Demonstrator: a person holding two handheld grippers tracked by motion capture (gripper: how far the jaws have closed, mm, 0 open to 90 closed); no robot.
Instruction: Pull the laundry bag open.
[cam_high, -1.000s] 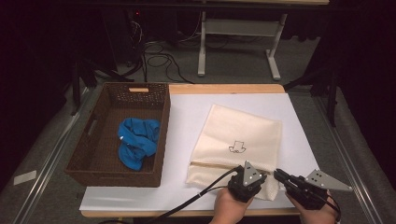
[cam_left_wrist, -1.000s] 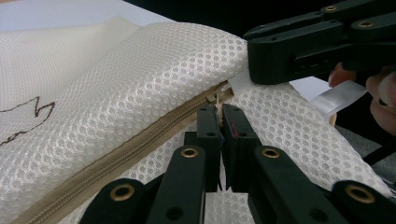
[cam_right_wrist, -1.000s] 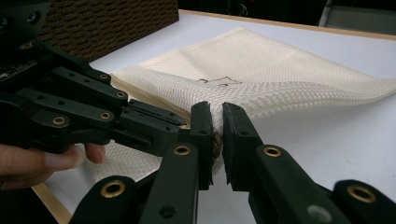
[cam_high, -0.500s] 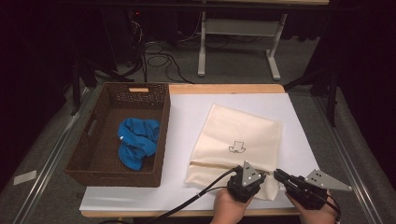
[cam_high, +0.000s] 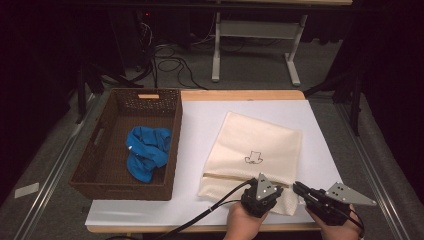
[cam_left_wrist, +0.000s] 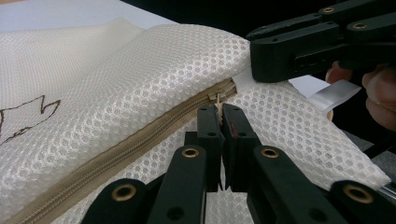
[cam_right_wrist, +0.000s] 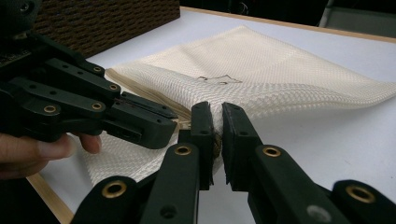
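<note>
While both hands are sitting at the near edge of the white table (cam_high: 200, 130), the cream mesh laundry bag (cam_high: 260, 145) is lying flat on it, right of the brown wicker basket (cam_high: 107, 172), which is holding a crumpled blue cloth (cam_high: 146, 156). Left gripper (cam_left_wrist: 220, 116) is pinching the zipper pull (cam_left_wrist: 218, 99) between its clenched jaws, at the end of the tan zipper (cam_left_wrist: 140, 140) running along the bag's near edge. Right gripper (cam_right_wrist: 215, 122) is clamping a fold of mesh at the bag's near right corner, jaws squeezed tight on the fabric. In the high view the left gripper (cam_high: 261, 192) is sitting on the bag's near edge, the right gripper (cam_high: 300, 189) just beside it at the corner. In the left gripper view the other gripper's black jaws are gripping the fabric tab right past the zipper end. A small outline drawing (cam_high: 254, 158) is showing on the bag's top face. Bag and basket are lying apart, bare table between them.
</note>
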